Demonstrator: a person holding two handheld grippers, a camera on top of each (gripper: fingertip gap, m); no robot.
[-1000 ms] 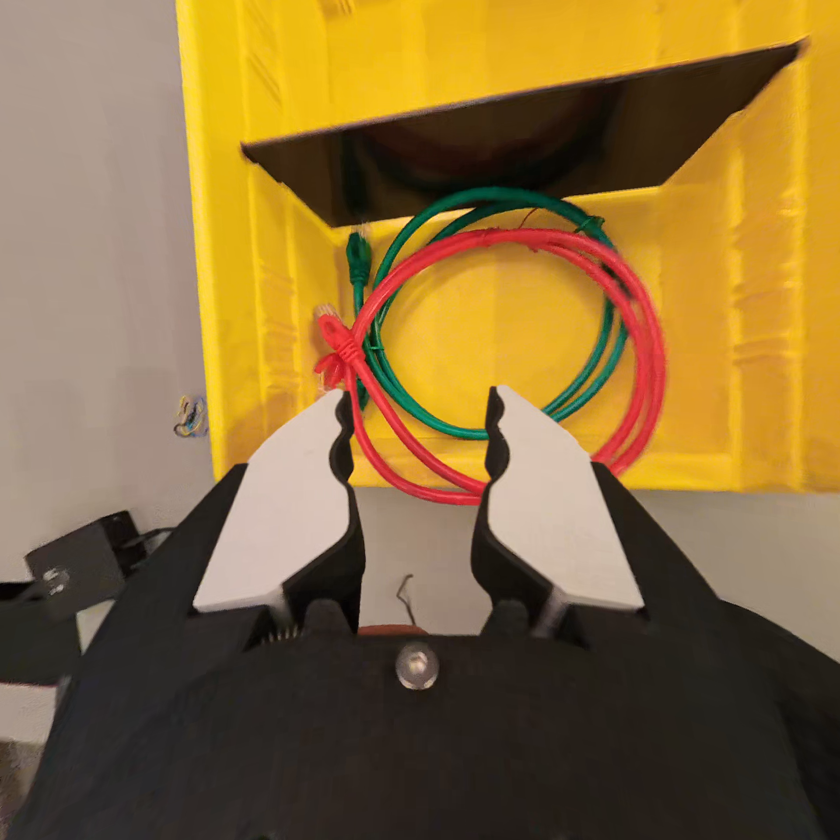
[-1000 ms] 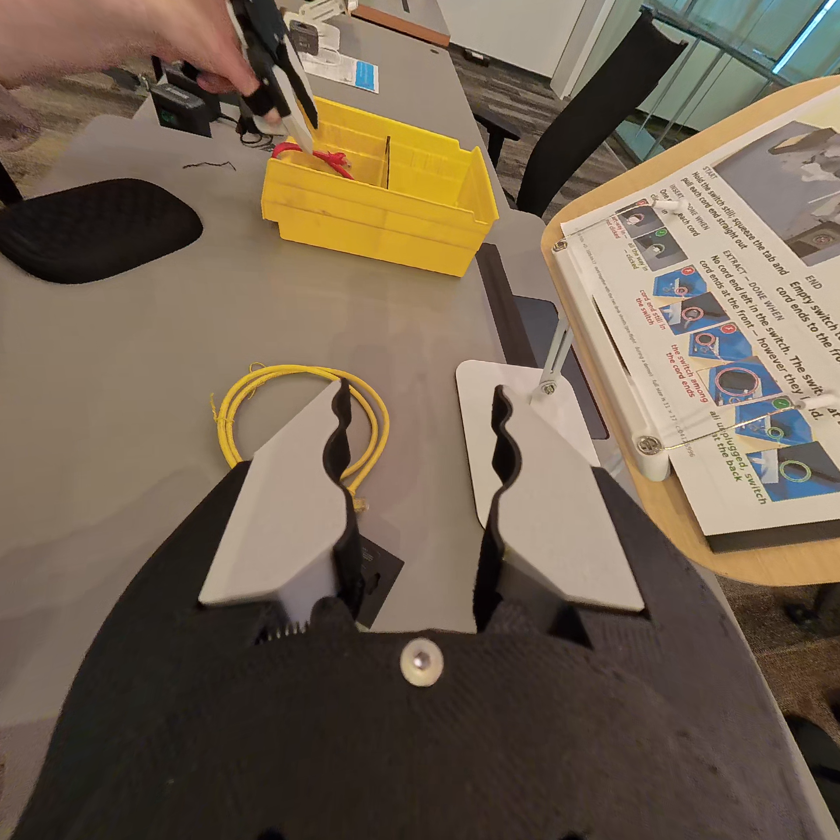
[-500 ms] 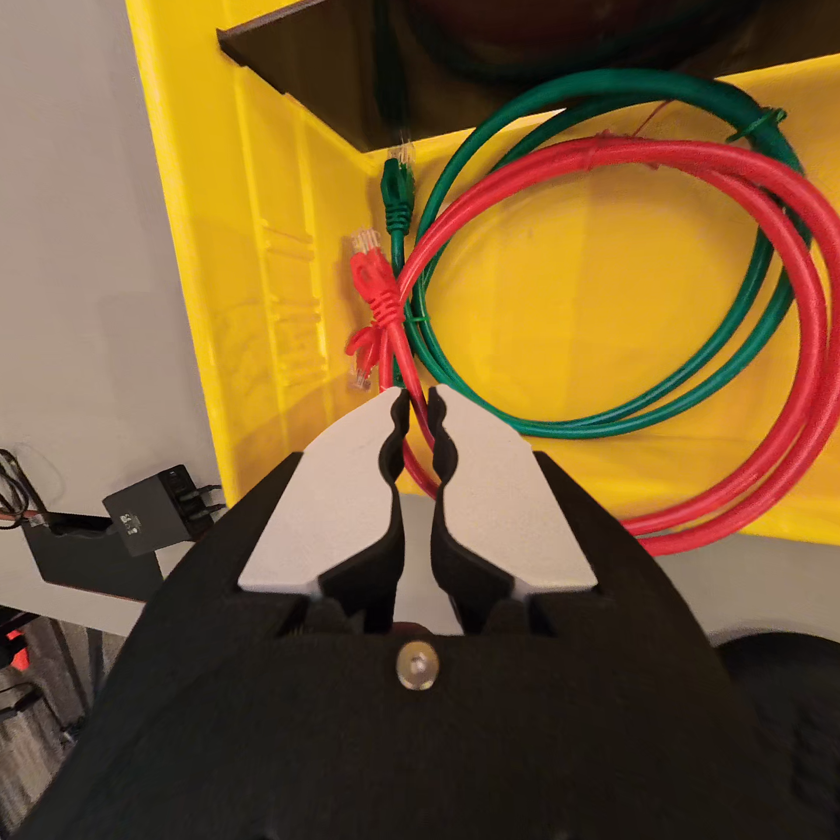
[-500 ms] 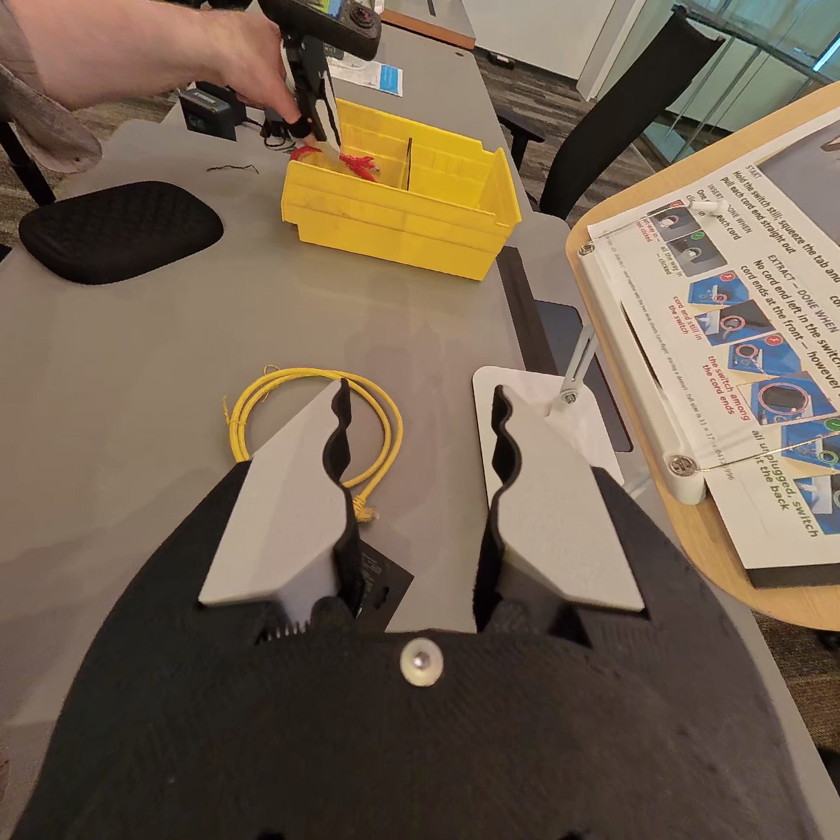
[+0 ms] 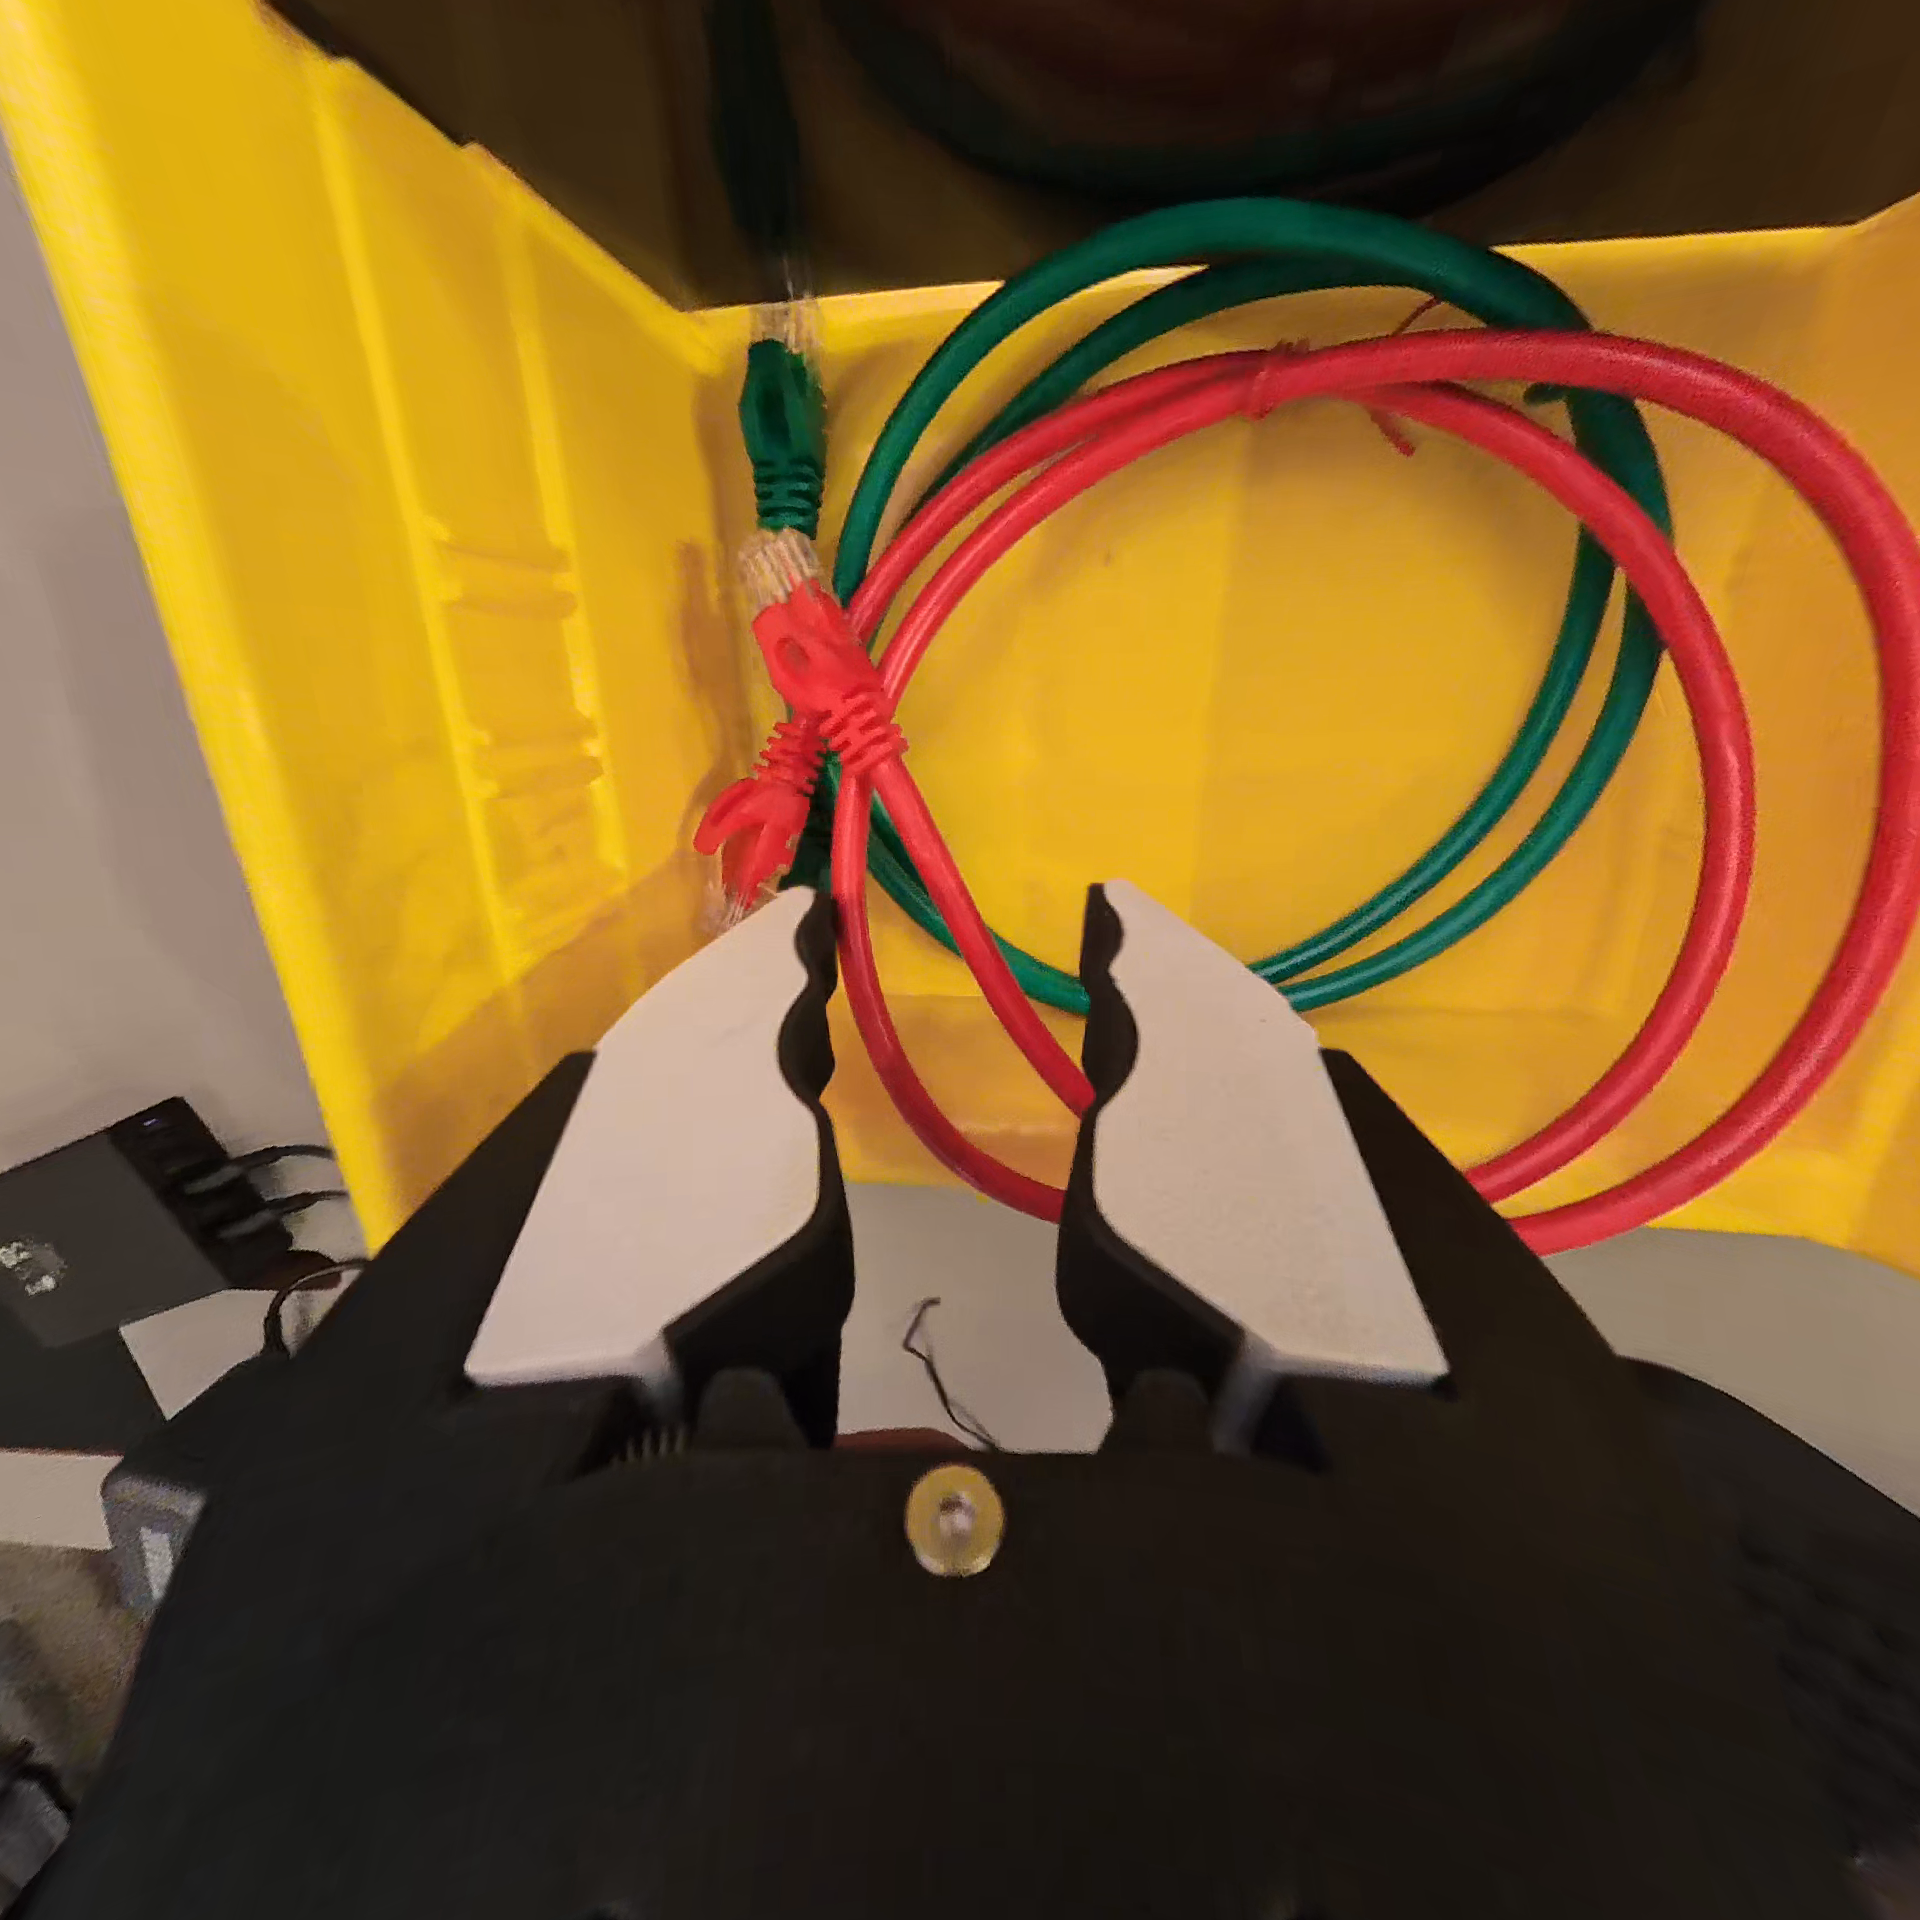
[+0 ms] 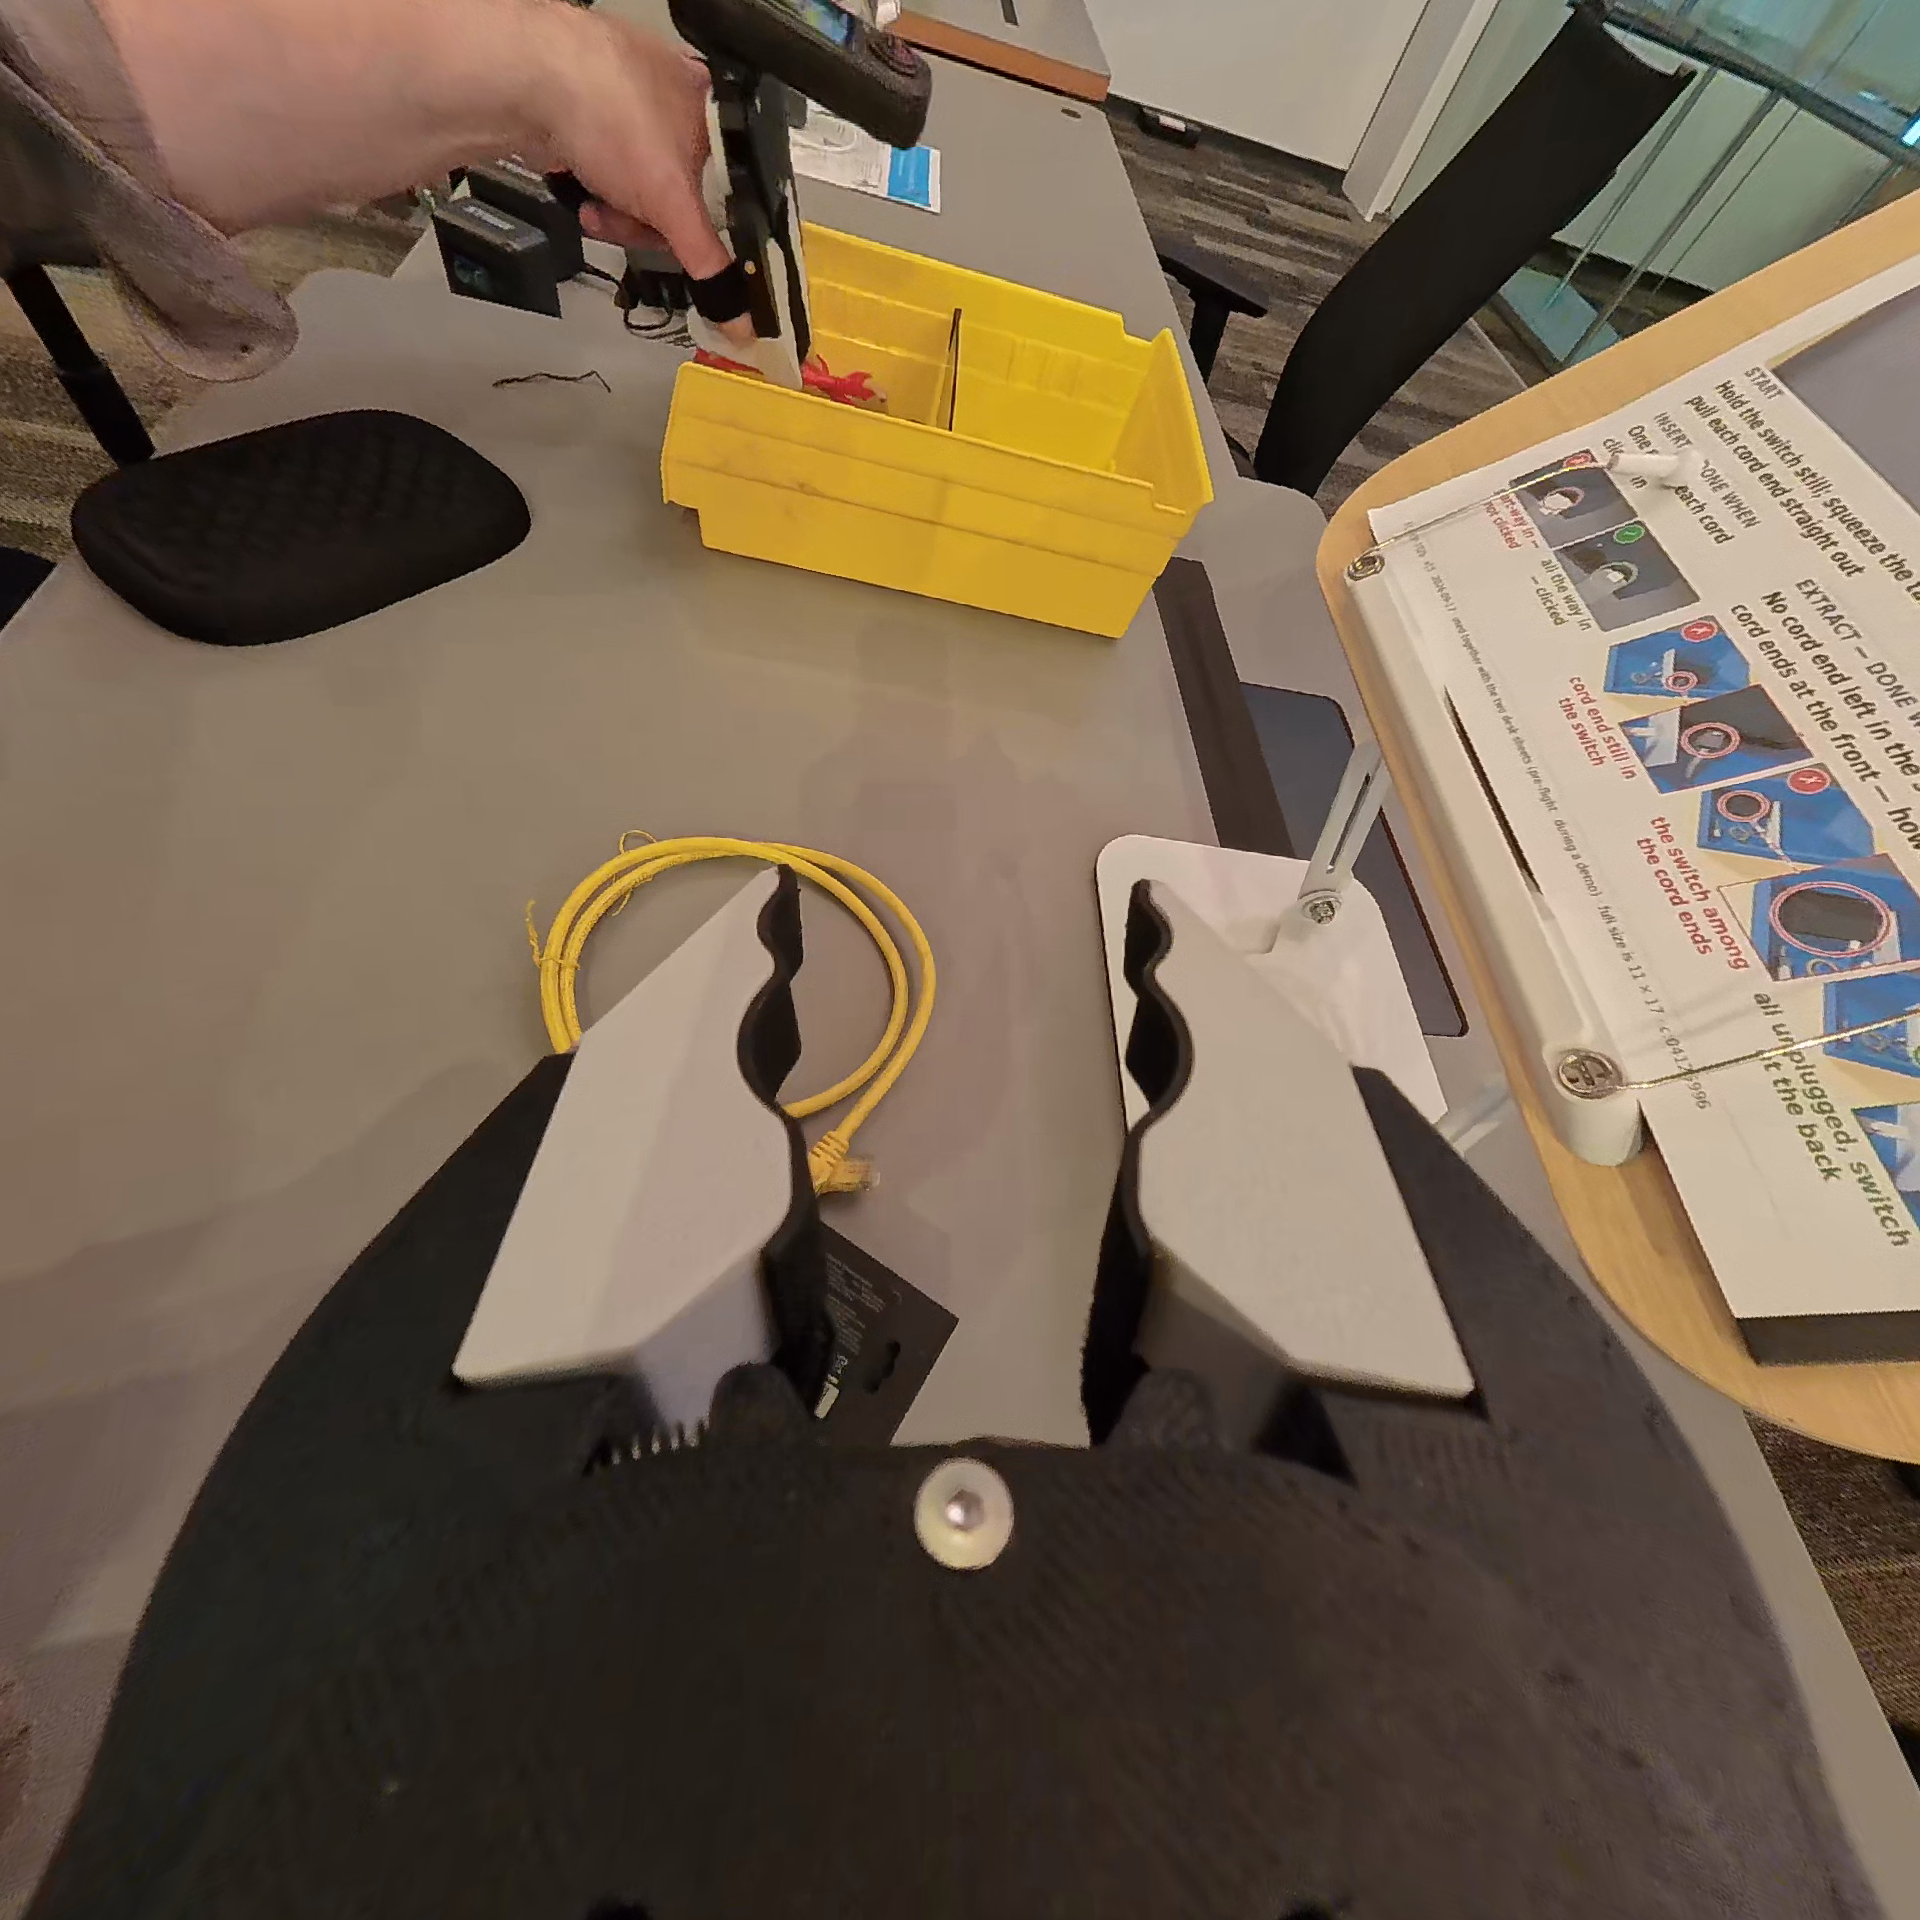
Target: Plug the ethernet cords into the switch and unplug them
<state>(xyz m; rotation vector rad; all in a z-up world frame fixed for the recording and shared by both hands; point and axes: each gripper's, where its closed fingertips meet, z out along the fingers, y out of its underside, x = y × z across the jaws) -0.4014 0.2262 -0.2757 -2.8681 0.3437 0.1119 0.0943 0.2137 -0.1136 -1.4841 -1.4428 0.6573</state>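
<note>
Left hand-held gripper (image 5: 956, 935) reaches into the yellow bin (image 5: 436, 623), jaws open and empty around the red cord (image 5: 1725, 790), which overlaps the green cord (image 5: 1558, 831); closing could snag both. Right hand-held gripper (image 6: 961, 904) hovers open, empty.

Left claw (image 5: 956, 925) gapes over red cord (image 5: 1725, 790) strands at yellow bin (image 6: 935, 520) near wall; green cord (image 5: 1600, 831) coil and black divider (image 6: 951, 364) crowd that compartment. Bare table (image 6: 364, 831) left of yellow cord (image 6: 894, 966), white stand base (image 6: 1340, 956) right
</note>
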